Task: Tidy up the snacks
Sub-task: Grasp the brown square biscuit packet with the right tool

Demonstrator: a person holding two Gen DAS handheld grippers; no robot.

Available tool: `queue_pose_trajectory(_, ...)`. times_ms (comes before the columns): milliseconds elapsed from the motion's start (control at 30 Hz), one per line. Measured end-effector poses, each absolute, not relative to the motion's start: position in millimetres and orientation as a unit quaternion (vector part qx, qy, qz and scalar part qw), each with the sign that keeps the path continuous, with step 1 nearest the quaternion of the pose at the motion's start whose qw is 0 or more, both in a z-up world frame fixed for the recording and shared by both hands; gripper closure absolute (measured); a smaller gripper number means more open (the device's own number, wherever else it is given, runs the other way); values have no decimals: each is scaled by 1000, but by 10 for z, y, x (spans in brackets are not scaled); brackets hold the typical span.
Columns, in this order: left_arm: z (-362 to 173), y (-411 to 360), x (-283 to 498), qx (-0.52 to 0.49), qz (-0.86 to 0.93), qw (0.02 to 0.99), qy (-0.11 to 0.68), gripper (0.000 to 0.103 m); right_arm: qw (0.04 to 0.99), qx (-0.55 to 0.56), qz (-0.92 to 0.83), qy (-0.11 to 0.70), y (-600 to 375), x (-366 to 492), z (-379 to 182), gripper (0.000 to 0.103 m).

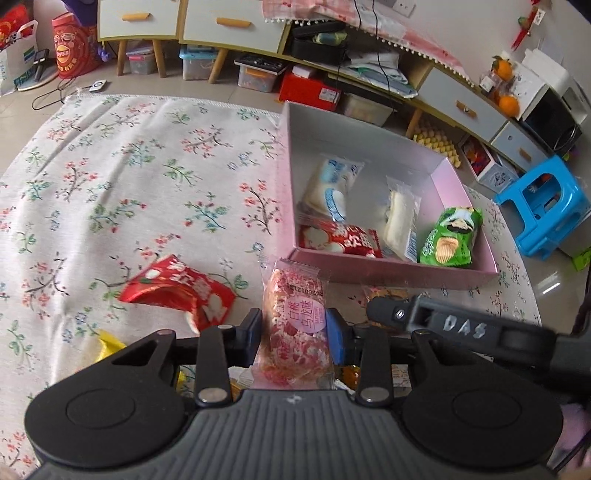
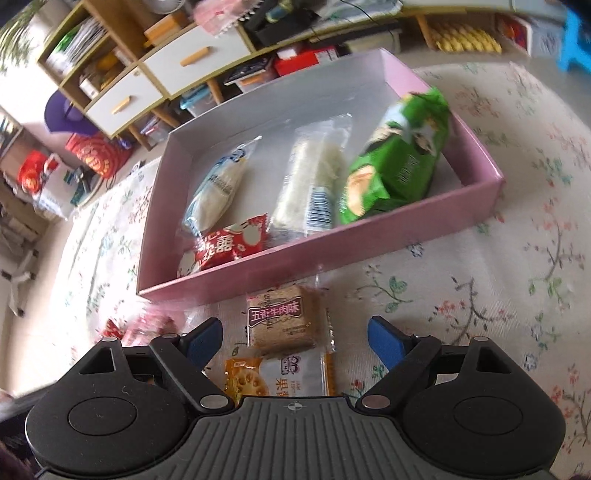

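Pink-speckled snack bar sits clamped in my left gripper; my right gripper gapes wide, empty, brown biscuit packet between its fingers.

A floral tablecloth covers the table across the middle of the left wrist view. Beyond it, from 11 to 2 o'clock, a low cabinet with pale drawers, orange handles and wooden legs runs along the wall. Clear storage bins and a red box sit on the tiled floor beneath it. At 10 o'clock a red gift bag stands on the floor. At 3 o'clock a blue plastic stool stands just beside the table edge. Oranges rest at 2 o'clock beside a white appliance. Daylight is soft.
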State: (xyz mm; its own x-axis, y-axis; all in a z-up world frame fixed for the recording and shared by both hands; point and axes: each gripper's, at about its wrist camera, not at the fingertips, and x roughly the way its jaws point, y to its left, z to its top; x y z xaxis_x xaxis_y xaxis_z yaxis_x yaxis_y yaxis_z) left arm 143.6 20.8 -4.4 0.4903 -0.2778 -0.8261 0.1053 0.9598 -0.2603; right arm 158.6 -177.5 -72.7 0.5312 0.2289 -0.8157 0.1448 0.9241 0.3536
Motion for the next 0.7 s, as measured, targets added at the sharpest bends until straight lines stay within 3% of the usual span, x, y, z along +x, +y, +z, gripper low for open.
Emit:
queue_pose_trajectory(67, -18, 252, 1438, -93, -109, 860, 490, 69, 862, 169, 25, 476, -1699, 1584, -721, 18)
queue_pose_trajectory(300, 7, 289, 1440, -99, -107, 862, 486, 69, 885, 74, 18, 460, -1452, 1513, -723, 48)
queue_pose_trajectory(433, 7, 289, 1439, -99, -108, 862, 485, 69, 888, 64, 20, 455, -1424, 1489, -696, 58)
queue_pose_trajectory(700, 16, 339, 1429, -105, -109, 862, 483, 69, 874, 93, 6, 477, -1523, 1484, -626, 62)
